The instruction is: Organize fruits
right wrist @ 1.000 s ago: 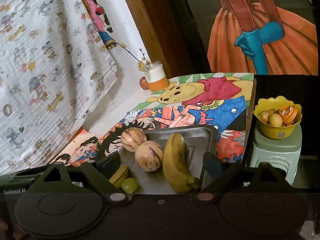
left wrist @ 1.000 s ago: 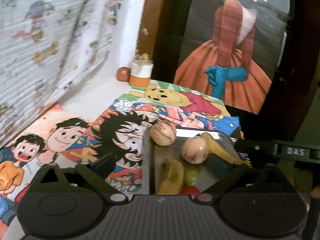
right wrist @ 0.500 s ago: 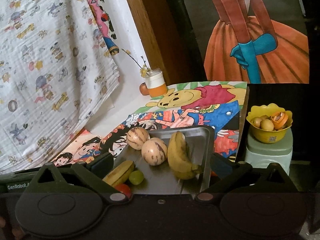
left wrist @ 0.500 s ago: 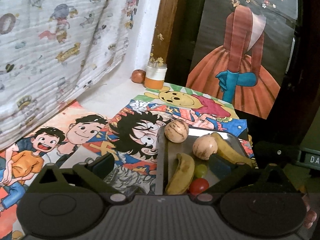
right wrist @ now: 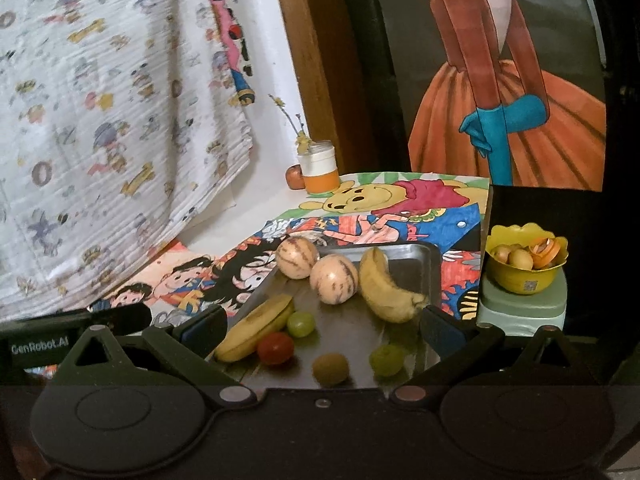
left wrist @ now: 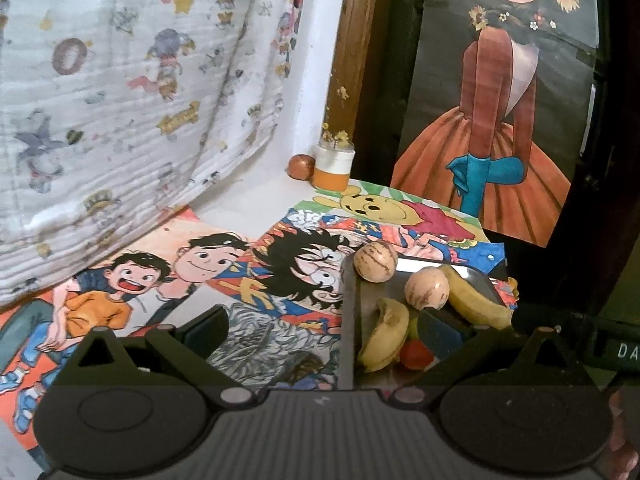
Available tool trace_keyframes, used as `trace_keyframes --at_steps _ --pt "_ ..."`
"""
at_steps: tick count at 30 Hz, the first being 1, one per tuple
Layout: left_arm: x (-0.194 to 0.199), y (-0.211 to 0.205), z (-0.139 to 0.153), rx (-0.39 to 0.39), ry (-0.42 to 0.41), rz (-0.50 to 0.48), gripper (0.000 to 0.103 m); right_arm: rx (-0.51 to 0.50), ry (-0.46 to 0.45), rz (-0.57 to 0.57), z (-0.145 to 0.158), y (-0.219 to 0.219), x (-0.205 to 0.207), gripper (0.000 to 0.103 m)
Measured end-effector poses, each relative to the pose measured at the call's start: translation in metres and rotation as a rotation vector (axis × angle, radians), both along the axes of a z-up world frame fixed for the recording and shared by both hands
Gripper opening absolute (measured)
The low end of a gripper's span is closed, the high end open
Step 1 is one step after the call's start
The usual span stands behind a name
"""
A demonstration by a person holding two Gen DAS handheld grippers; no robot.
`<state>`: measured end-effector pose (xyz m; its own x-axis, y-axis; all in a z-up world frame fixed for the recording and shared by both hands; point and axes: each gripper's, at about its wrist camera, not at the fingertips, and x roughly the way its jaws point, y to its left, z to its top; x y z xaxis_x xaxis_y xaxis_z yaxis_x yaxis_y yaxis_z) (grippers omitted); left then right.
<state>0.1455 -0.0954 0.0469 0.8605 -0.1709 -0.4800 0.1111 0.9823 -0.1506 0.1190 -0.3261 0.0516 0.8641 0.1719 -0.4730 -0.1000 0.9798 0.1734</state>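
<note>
Both claws have drawn back from the metal tray [right wrist: 424, 254], bringing more fruit into view. Right gripper [right wrist: 322, 326], jaws spread wide after opening further, holds nothing. Just ahead of it lie a tomato [right wrist: 275, 348], two grapes and a small brown fruit; beyond sit two bananas and two striped melons [right wrist: 334, 279]. Left gripper [left wrist: 320, 328] also gapes empty over the cartoon mat [left wrist: 280, 272], tray ahead to its right. Far right: a yellow bowl [right wrist: 524, 276].
</note>
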Motion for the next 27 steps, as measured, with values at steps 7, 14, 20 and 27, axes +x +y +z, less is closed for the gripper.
trace_keyframes --at_steps 7,14,20,27 --pt "-0.025 0.017 -0.002 0.004 -0.019 0.018 0.103 -0.054 -0.046 -0.062 -0.005 0.022 -0.029 0.102" --pt "-0.05 0.038 -0.006 0.01 -0.042 0.042 0.103 -0.097 -0.062 -0.11 -0.01 0.035 -0.051 0.102" --pt "-0.064 0.053 -0.011 -0.004 -0.043 0.038 0.103 -0.12 -0.084 -0.117 -0.01 0.049 -0.071 0.102" --pt "-0.082 0.067 -0.017 -0.014 -0.06 0.034 0.103 -0.153 -0.128 -0.101 -0.011 0.067 -0.093 0.102"
